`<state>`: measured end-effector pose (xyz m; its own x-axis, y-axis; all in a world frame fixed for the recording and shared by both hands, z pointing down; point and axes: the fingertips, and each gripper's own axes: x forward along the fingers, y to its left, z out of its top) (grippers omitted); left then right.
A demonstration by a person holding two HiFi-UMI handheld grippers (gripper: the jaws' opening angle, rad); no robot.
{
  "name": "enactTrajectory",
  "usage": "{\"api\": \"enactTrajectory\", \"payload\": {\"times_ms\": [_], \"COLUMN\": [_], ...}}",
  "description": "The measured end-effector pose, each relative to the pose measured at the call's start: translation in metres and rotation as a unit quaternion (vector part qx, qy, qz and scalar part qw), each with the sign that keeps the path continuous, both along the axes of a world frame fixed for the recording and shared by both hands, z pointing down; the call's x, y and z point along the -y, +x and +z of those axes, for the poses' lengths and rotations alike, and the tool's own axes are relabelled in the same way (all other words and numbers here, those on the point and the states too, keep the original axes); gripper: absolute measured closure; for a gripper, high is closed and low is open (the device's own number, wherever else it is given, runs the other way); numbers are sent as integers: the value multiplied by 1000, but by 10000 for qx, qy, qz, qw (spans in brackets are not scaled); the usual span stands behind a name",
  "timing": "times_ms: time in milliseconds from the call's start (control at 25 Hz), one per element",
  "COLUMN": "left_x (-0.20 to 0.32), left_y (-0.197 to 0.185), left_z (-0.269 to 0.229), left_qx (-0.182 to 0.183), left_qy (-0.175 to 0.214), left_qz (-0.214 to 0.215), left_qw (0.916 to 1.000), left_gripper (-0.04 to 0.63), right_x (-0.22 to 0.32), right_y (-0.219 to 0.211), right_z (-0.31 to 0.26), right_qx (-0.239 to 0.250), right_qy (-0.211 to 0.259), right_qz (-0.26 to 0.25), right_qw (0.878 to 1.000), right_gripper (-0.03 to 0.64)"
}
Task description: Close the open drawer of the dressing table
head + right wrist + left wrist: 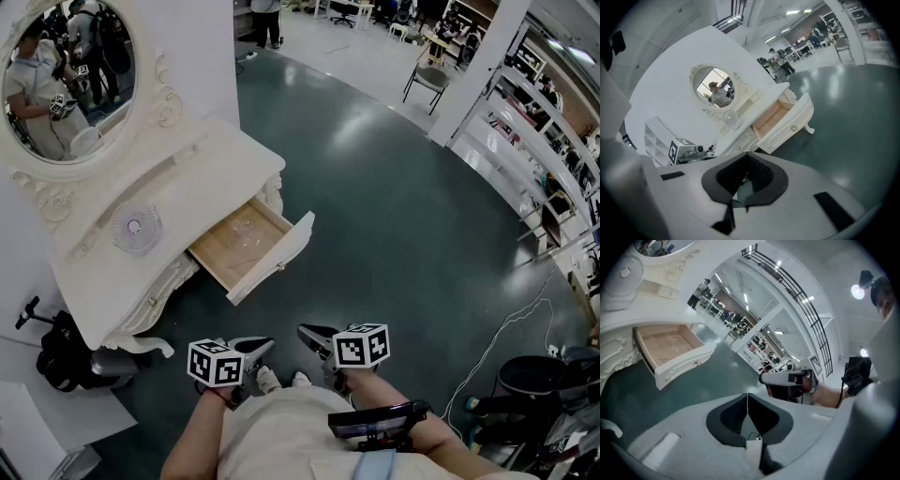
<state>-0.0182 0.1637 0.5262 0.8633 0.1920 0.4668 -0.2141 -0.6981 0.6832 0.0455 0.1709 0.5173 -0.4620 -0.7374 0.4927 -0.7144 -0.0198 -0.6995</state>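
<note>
In the head view, the drawer stands pulled well out from the front of the dressing table, and its white front panel faces the person. The left gripper and right gripper hang close to the person's body, well apart from the dressing table, so the whole approach is still to be made. A small round fan sits on the dressing table's top just above the drawer, and I judge that a hard shove could jolt it.

In the left gripper view, the jaws are pressed together with nothing between them. The dressing table lies off to the side of where they point. A push begun on this line would likely meet one end of the panel, skew the drawer and jam it.

In the right gripper view, the jaws are likewise together and empty, aimed more nearly at the dressing table. The panel is curved and carries a small knob. A narrow closed tip could skid off that curve or catch on the knob, leaving the drawer partly out.
</note>
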Motion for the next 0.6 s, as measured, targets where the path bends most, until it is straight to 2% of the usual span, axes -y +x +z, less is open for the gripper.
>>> {"api": "enactTrajectory", "payload": {"times_ms": [600], "left_x": [0], "left_y": [-3], "left_z": [1], "left_qx": [0], "left_qy": [-19], "left_qz": [-14], "left_qw": [10000], "left_gripper": [584], "right_x": [4], "right_y": [-3], "right_z": [0], "right_qx": [-20], "right_qy": [4], "right_qz": [-40], "right_qw": [10000], "right_gripper": [601]}}
